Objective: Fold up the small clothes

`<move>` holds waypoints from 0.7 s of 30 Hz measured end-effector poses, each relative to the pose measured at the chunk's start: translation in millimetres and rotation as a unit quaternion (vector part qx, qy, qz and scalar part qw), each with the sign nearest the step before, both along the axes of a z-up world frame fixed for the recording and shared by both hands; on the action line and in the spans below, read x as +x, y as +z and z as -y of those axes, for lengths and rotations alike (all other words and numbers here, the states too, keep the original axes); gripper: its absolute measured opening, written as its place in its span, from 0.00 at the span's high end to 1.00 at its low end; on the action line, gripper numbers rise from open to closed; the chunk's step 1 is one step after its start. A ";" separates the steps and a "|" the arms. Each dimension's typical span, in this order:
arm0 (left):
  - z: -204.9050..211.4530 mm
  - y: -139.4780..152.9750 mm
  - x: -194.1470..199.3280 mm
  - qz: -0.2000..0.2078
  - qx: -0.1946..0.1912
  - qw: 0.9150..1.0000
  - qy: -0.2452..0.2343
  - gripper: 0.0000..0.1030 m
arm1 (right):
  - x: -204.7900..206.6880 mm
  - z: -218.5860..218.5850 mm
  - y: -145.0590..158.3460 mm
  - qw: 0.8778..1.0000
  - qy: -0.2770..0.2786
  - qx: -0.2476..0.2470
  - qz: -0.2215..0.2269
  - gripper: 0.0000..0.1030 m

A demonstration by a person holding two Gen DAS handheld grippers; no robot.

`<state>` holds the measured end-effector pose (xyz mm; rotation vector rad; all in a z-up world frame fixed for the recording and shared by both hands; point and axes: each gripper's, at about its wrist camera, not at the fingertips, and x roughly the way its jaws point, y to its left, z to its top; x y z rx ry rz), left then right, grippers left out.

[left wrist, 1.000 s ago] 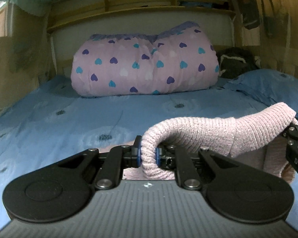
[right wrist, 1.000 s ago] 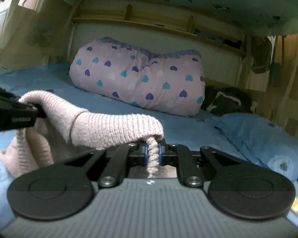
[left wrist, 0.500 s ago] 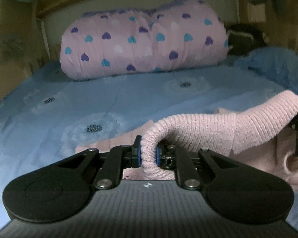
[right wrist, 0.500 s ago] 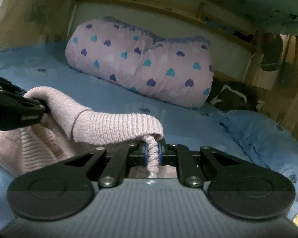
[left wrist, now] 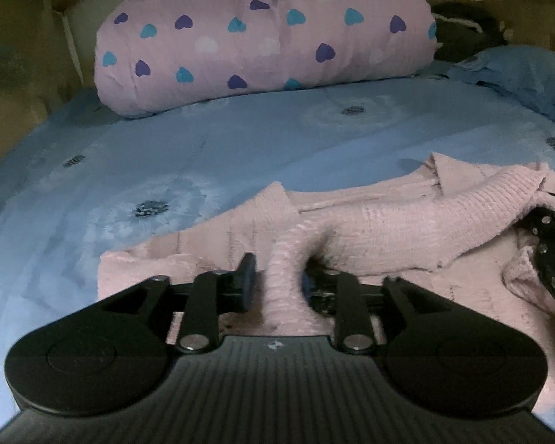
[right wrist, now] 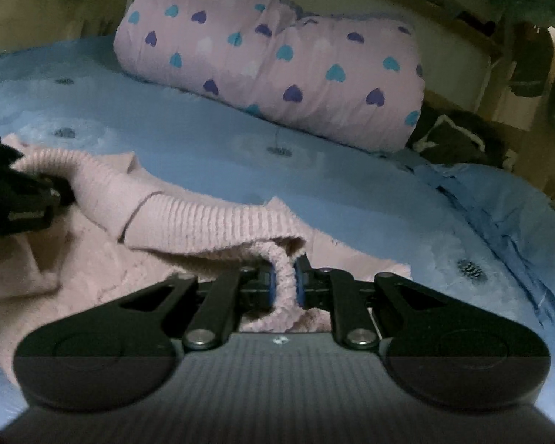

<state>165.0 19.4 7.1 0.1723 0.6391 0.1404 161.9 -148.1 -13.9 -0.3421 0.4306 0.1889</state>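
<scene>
A pink knit sweater (left wrist: 370, 222) lay on the blue bedsheet (left wrist: 203, 140), near the heart-print quilt roll (left wrist: 262, 33). The left gripper (left wrist: 273, 281) was opening, ribbed edge loose between its jaws; the right gripper (right wrist: 285, 285) was pinched tight on the same band. Soft, light and stretchy, the knit looked best gripped at hems and cuffs.

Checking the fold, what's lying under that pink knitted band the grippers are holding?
Under the pink knitted band lies the sweater's body, spread on the blue bedsheet. Anything beneath the sweater is covered.
</scene>
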 end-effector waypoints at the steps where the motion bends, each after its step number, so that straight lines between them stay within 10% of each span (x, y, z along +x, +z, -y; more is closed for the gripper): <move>1: 1.1 1.8 -1.5 -0.001 0.005 1.000 0.001 0.60 | 1.7 -0.2 -1.3 1.000 0.001 -0.001 -0.003 0.85; 7: -0.9 24.5 -19.1 0.002 0.026 1.000 -0.006 0.28 | -0.2 9.1 10.0 0.999 -0.012 0.027 -0.016 0.65; 21: -16.1 66.8 -89.8 -0.007 0.013 0.999 -0.035 0.17 | -47.7 49.5 56.5 0.996 0.003 0.081 -0.027 0.48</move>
